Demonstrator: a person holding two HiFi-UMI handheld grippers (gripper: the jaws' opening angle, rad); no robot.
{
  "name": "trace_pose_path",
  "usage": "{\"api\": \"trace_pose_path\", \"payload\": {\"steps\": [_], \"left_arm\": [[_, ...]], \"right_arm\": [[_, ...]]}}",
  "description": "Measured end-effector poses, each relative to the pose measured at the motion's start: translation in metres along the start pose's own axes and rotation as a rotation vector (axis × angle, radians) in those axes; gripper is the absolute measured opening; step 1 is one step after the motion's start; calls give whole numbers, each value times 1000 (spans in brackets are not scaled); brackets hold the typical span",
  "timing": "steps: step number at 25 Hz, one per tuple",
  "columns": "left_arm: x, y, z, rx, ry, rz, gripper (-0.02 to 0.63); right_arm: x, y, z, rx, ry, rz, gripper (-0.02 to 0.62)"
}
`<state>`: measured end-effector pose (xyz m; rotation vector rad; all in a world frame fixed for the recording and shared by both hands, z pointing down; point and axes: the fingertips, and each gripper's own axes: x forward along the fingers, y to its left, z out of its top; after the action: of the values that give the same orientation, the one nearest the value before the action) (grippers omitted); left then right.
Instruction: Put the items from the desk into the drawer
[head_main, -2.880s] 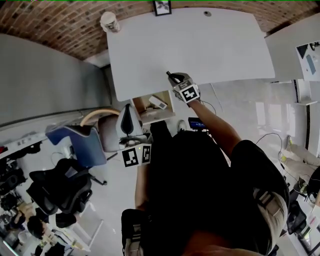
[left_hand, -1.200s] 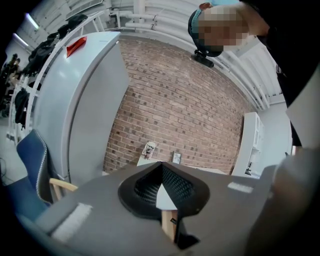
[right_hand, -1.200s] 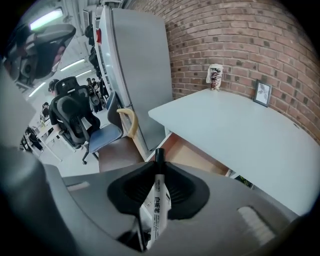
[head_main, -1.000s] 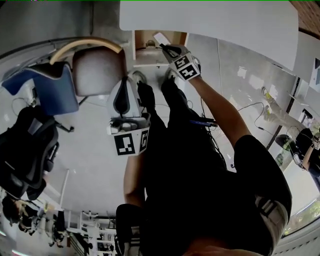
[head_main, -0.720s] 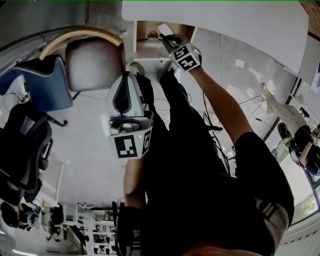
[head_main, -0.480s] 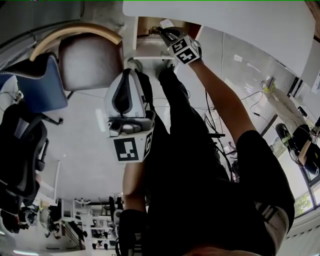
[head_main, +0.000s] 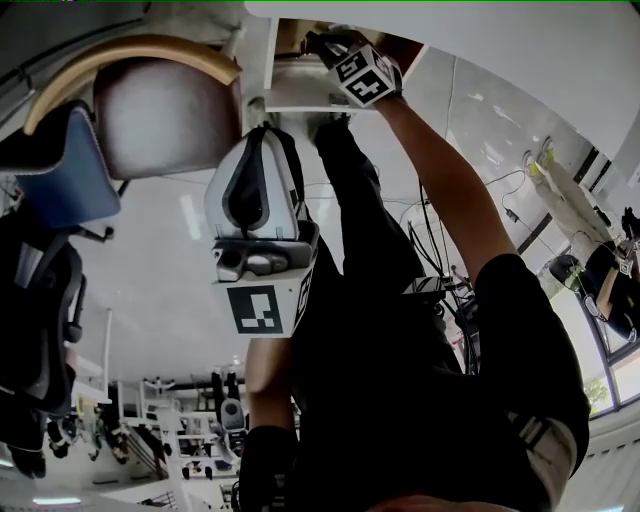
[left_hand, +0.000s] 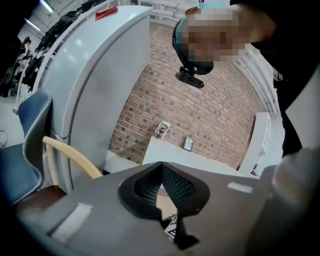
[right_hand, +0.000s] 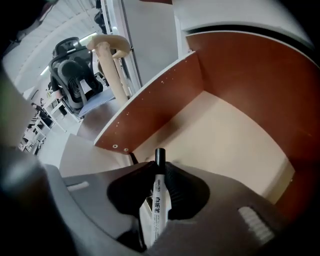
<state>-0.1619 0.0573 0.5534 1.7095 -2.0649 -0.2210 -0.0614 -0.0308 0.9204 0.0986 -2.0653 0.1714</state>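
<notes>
Right gripper view first: the marker pen (right_hand: 158, 200) sits pinched between the jaws of the right gripper (right_hand: 161, 172), running lengthwise along them. It is slim, with a white barrel carrying dark print down its length and a black cap that sticks out just past the jaw tips. The barrel's rear end is cut off behind the gripper body, so I cannot see its full length. Just left of the pen, deeper between the jaws, there is a pale strip I cannot identify.

Straight ahead of the jaw tips lies the open drawer (right_hand: 165, 95), with red-brown side walls and a pale floor. The cap points over that floor, but I cannot tell whether it touches it.

In the head view the right gripper (head_main: 322, 42) has its tips inside the drawer (head_main: 290, 95), under the edge of the white desk (head_main: 500, 40). There the gripper and its marker cube hide the pen completely.

In its own view the left gripper (left_hand: 161, 167) has its jaws pressed together with nothing between them. Below the tips a small gap shows a light brown patch and a scrap of black-and-white pattern, both too small to make out. The head view shows the left gripper (head_main: 262, 140) well short of the drawer.
</notes>
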Motion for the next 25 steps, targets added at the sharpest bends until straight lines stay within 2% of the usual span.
{"api": "trace_pose_path", "payload": {"steps": [13,25], "left_arm": [[7,11,-10,-11,16,11,9],[-2,6,-7,-12,4,3,9]], "right_arm": [[21,5,1,-35,15,27,71],[5,2,9,57,-22,21,103]]}}
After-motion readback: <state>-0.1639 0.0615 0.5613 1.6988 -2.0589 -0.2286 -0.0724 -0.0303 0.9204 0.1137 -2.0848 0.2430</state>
